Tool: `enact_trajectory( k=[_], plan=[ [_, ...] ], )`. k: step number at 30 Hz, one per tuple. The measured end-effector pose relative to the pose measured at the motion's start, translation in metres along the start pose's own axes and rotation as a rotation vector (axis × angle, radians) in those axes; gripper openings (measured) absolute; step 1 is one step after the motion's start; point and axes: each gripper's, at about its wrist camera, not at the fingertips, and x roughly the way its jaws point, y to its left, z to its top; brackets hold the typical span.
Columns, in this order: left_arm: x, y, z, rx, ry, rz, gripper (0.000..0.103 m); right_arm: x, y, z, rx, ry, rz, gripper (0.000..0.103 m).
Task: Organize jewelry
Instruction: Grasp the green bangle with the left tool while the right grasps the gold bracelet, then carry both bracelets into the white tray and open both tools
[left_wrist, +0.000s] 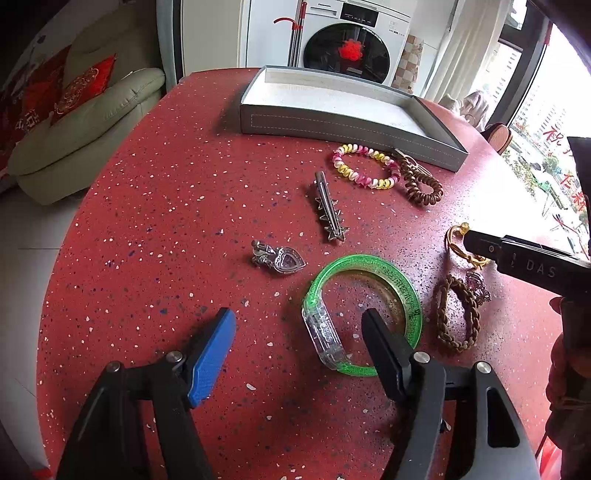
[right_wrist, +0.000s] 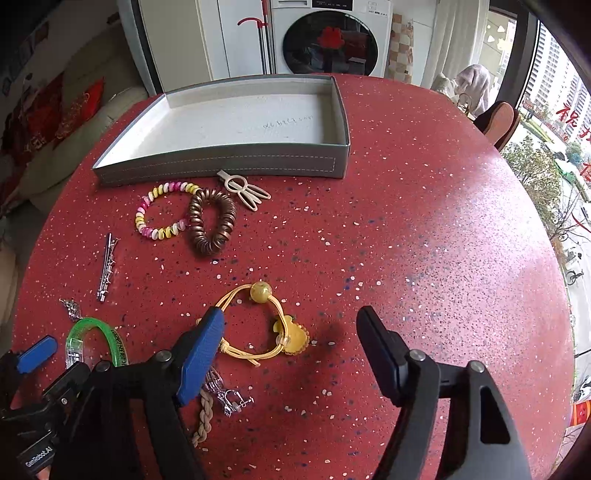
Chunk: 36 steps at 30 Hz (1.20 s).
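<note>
Jewelry tray (right_wrist: 221, 162) (grey) on red speckled table (right_wrist: 406, 221); washing machine (right_wrist: 332, 37) behind

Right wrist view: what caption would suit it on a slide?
Open right gripper poised over a yellow hair tie on the red table, grey tray beyond.

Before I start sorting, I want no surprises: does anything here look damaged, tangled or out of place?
Nothing looks damaged. All the jewelry lies loose on the red table while the grey tray holds nothing. The pink-yellow spiral bracelet touches the brown spiral hair tie, so they may lift together.
</note>
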Motion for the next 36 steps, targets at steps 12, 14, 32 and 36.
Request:
enact_trajectory(
  k=[12, 14, 32, 36],
  plan=[
    [0.001, -0.011, 0.006, 0.056, 0.01, 0.008, 0.035, 0.0, 0.007, 0.001, -0.064, 0.017, 0.0, 0.043],
    [0.0, -0.008, 0.006, 0.055, 0.013, -0.004, 0.035, -0.001, 0.01, 0.001, -0.075, 0.019, 0.007, 0.031],
    [-0.035, 0.01, 0.047, 0.051, -0.023, -0.136, 0.03, -0.045, -0.014, 0.041, 0.05, -0.076, 0.179, 0.022],
    [-0.045, 0.009, 0.081, 0.068, -0.04, -0.154, 0.03, -0.054, -0.014, 0.067, 0.054, -0.104, 0.211, 0.022]
  ],
)
